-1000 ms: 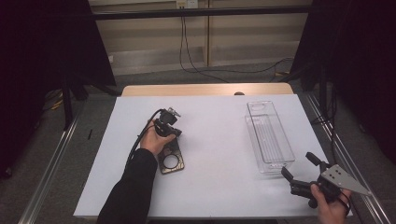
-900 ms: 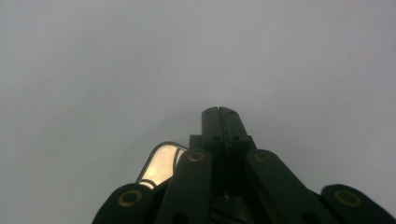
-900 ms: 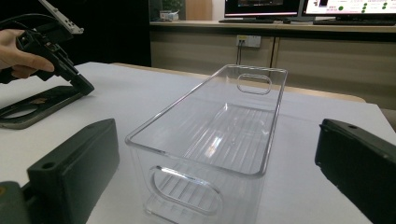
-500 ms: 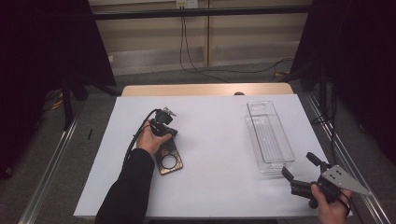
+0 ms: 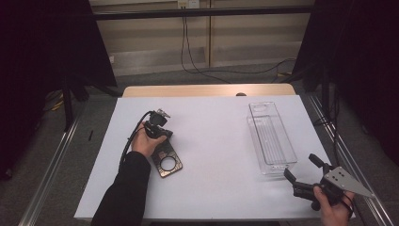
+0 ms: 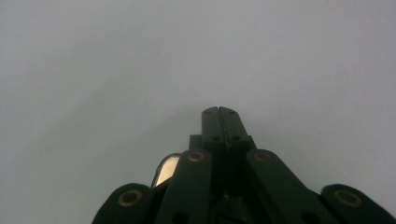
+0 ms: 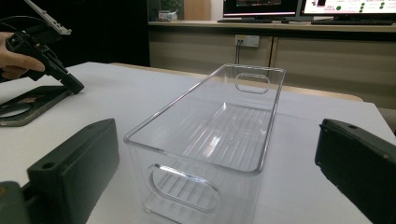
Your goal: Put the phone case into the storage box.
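On the white table: work lay between a dark phone case and a clear plastic bin.
Phone case: the dark phone case (image 5: 165, 162), with a round cut-out, lay flat left of centre on the white table (image 5: 216, 141); its far end was under the left gripper.
Left gripper: the left gripper (image 5: 157, 128) stood over the case's far end, tips pointing down at the table; in the left gripper view its jaws met with no gap, and a pale edge showed just beside the linkage at lower left. Whether the tips pinched the case's edge or only rested by it, I could not tell.
Right gripper: the right gripper (image 5: 303, 175) hung at the near right corner, jaws spread wide with nothing between them, aimed at the bin's near end.
Bin: the clear plastic bin (image 7: 210, 135) stood upright with nothing in it on the right, well apart from the case.
Step in hand: likely taking hold of the case at its far end, before any lift.
Next move calls for: probably a sure pinch on the thin rim, then a carry across to the bin; the flat case could slip from closed tips.
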Motion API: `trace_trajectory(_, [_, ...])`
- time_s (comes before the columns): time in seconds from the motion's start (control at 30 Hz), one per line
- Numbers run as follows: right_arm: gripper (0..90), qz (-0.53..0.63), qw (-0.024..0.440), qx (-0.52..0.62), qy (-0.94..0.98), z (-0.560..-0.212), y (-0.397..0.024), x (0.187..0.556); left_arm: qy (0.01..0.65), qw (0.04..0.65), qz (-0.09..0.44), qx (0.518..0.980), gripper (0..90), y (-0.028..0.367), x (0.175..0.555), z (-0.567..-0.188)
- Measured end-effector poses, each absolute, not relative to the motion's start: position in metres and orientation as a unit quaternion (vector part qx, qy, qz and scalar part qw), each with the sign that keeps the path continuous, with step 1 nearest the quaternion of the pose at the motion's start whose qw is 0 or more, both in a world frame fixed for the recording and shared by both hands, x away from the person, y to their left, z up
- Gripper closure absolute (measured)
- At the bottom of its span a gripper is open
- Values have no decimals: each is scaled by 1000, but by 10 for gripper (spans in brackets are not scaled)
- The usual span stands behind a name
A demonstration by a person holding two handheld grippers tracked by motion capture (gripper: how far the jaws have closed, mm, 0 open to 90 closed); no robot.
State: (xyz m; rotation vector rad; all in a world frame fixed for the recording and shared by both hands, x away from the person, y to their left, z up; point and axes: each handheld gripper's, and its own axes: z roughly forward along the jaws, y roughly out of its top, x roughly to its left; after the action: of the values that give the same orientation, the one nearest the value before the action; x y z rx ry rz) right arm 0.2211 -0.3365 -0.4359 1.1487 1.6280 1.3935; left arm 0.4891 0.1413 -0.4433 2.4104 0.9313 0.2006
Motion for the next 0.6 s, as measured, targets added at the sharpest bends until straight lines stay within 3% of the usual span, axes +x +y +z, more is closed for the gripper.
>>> trace_trajectory(0.6, [0, 538, 347, 442, 629, -436, -336, 221, 358, 285, 77, 886, 900, 162, 480, -445])
